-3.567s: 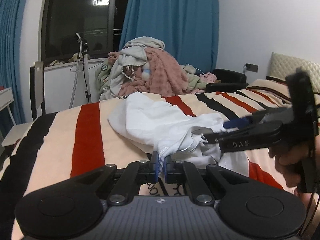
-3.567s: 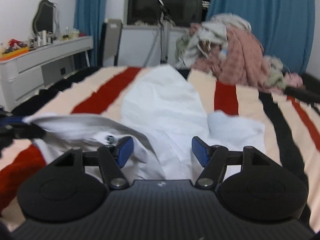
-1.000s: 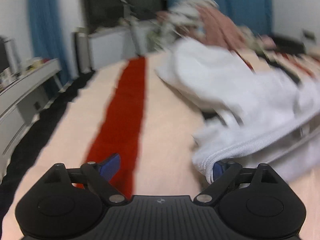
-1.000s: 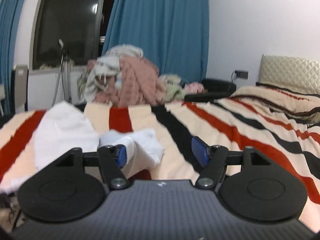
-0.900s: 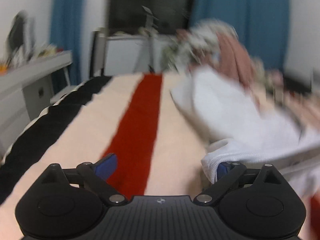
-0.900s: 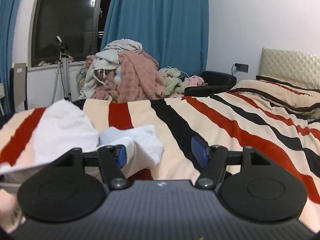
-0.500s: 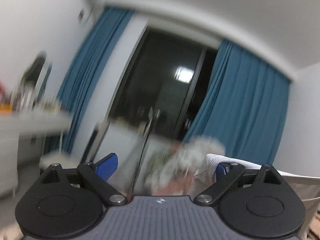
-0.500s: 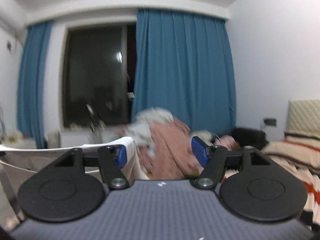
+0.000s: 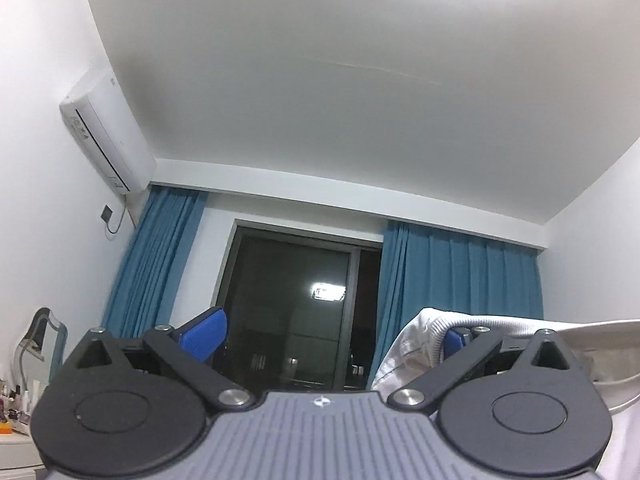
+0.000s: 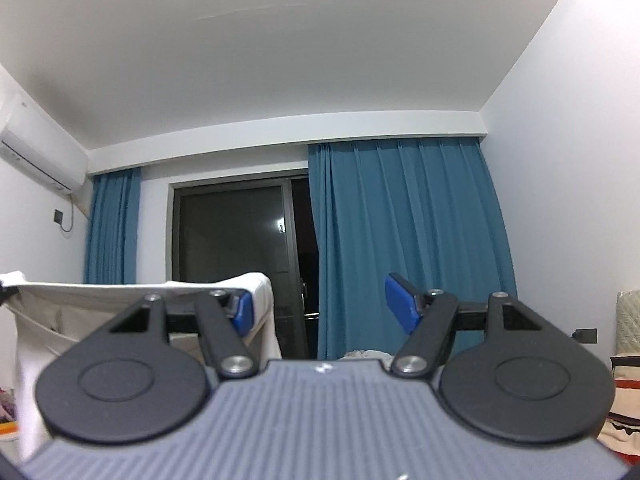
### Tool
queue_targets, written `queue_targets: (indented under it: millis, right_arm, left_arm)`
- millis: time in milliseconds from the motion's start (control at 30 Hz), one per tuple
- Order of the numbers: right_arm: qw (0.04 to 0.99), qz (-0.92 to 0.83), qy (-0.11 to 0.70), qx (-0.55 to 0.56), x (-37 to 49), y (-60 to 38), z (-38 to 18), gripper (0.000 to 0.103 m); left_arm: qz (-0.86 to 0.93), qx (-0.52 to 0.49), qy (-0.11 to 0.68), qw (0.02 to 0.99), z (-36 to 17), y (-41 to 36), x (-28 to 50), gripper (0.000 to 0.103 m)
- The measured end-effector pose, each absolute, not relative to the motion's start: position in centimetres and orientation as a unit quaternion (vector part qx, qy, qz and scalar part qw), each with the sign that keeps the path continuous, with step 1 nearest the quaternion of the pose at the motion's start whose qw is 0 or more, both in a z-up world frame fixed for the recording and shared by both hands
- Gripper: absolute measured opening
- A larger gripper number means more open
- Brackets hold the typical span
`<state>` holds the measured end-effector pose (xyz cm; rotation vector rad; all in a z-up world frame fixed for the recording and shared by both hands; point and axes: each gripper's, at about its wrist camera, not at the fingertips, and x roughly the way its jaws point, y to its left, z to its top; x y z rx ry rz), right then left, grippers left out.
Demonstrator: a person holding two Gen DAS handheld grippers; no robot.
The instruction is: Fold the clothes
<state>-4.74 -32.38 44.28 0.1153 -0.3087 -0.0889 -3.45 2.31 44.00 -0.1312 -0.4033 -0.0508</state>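
Just hoisted off the bed (image 10: 624, 396): white garment (image 9: 404, 344) strung between left gripper (image 9: 328, 336) and right gripper (image 10: 320, 310). Fingers (image 9: 204, 330) spread, left pair opening wider, hem hooked over one each, nothing pinched. Probably ready for shaking flat.

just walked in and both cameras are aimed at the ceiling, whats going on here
A person is holding a white garment up off the bed with a gripper in each hand. Both jaws are opening. The cloth is hooked over one blue finger of the left gripper and one of the right gripper, stretched between them. Both point up toward the blue curtains and dark window.
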Motion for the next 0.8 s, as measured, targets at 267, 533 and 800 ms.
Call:
queue_targets:
  millis: [267, 533, 800]
  right_arm:
    - [0.995, -0.082, -0.04, 0.047, 7.6, -33.6, 36.4, 0.069]
    - [0.988, -0.112, 0.097, 0.054, 28.6, -36.0, 16.6, 0.069]
    - [0.973, -0.124, 0.192, 0.043, 47.8, -37.9, -1.6, 0.067]
  left_arm:
    - [-0.033, -0.045, -0.091, 0.994, 35.5, -1.6, 9.7, 0.103]
    - [-0.015, -0.003, 0.038, 0.999, 15.8, -5.9, 32.5, 0.103]
    - [-0.008, 0.017, 0.189, 0.982, -6.1, -7.5, 53.8, 0.103]
